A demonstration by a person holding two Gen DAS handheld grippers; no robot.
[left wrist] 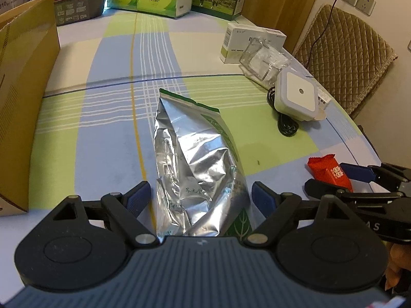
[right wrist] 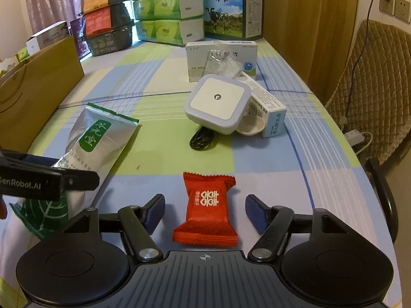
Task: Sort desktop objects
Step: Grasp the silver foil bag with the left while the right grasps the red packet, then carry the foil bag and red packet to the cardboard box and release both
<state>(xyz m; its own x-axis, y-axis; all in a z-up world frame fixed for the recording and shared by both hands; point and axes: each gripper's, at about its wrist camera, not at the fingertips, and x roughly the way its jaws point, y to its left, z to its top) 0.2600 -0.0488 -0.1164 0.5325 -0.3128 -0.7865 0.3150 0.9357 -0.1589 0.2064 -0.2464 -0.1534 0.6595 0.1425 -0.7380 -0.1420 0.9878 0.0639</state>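
A crinkled silver foil tea bag [left wrist: 197, 169] with green trim lies flat on the checked tablecloth, its near end between the spread fingers of my left gripper [left wrist: 201, 196], which is open around it. The same tea bag [right wrist: 95, 138] shows at the left of the right wrist view, with the left gripper [right wrist: 64, 177] over its lower end. A red candy packet [right wrist: 206, 209] lies between the open fingers of my right gripper [right wrist: 205, 211], apart from both pads. From the left wrist view, the red packet [left wrist: 328, 172] sits at the right gripper [left wrist: 339, 177].
A white square night light [right wrist: 218, 102] with a black cable [right wrist: 201, 138] sits mid-table, beside a small white carton [right wrist: 269, 113], a clear plastic piece [right wrist: 226, 64] and a larger white box [right wrist: 221, 51]. A brown cardboard box [left wrist: 23, 97] stands at left. Tissue packs [right wrist: 167, 15] and cartons line the back; a padded chair [right wrist: 372, 89] is at right.
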